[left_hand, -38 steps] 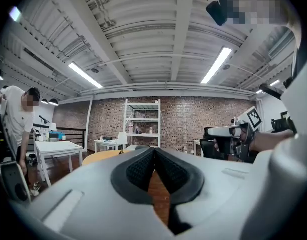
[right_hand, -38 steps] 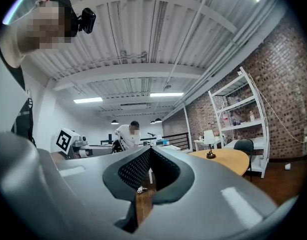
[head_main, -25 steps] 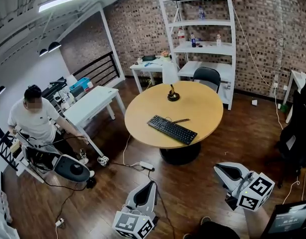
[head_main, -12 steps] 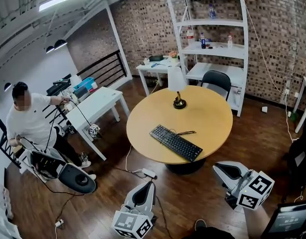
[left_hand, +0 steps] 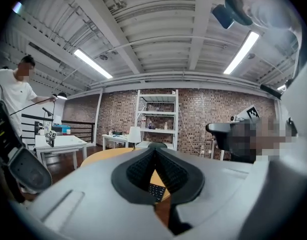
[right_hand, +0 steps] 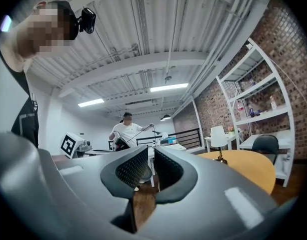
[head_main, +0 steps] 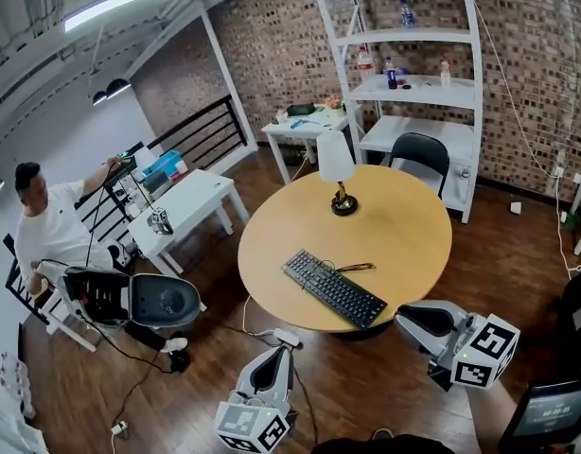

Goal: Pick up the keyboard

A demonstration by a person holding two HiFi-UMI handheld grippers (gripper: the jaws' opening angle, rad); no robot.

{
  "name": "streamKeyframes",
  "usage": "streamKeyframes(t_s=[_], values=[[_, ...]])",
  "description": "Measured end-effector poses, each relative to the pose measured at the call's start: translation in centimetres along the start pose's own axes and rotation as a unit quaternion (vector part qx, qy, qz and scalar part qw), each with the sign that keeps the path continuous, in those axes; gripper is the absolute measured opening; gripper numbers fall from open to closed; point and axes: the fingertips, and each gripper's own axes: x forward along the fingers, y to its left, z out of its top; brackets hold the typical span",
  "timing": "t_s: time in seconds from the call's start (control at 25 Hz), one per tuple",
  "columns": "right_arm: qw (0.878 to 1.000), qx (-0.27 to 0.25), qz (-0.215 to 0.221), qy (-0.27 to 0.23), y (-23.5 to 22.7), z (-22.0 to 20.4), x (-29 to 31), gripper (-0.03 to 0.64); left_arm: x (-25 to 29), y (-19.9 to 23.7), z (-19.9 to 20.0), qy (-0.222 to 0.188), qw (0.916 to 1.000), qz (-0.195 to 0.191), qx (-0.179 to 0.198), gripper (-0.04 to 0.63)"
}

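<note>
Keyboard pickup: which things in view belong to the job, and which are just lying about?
Job:
keyboard
round table under it
left tool, shut, empty
right tool, jaws have just been opening, nothing between them

Lying about:
lamp on the round table
black chair
white shelf with bottles
white desk
person at the left

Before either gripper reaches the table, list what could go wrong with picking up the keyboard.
1. The keyboard has a cable loose on the table; lifting may drag it, perhaps toward the lamp.
2. The left gripper is shut, and the right gripper, whose jaws have just been opening, shows only a narrow, empty gap; neither looks wide enough yet.
3. A power strip lies on the floor by the table's foot, a possible trip.
</note>
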Motion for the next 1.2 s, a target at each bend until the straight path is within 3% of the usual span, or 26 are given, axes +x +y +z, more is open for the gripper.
streamKeyframes(t_s=[0.28,0.48,0.68,0.96,1.08,1.2], values=[[1.0,0.001,0.009,0.021,-4.4,0.0,3.0,0.071,4.5,2.2,-0.8,0.022,0.9997,0.013,0.001,0.005],[0.999,0.001,0.023,0.031,-6.2,-1.1,6.3,0.129,7.4,4.5,-1.8,0.038,0.9992,0.006,0.003,0.005],[1.0,0.002,0.009,0.027,-8.9,-0.5,10.8,0.152,10.8,8.4,-1.1,0.042,0.9987,0.002,0.029,0.005],[0.999,-0.01,0.0,0.051,-11.7,-0.5,17.2,0.167,14.9,14.7,0.2,0.031,0.9992,-0.024,-0.002,0.005],[0.998,-0.008,-0.001,0.055,-12.8,-0.3,20.1,0.173,16.5,17.1,0.6,0.031,0.9988,-0.037,-0.01,0.046],[0.998,-0.01,-0.012,0.063,-14.2,-0.8,22.8,0.196,17.8,19.6,-0.4,0.041,0.998,-0.043,-0.022,0.046]])
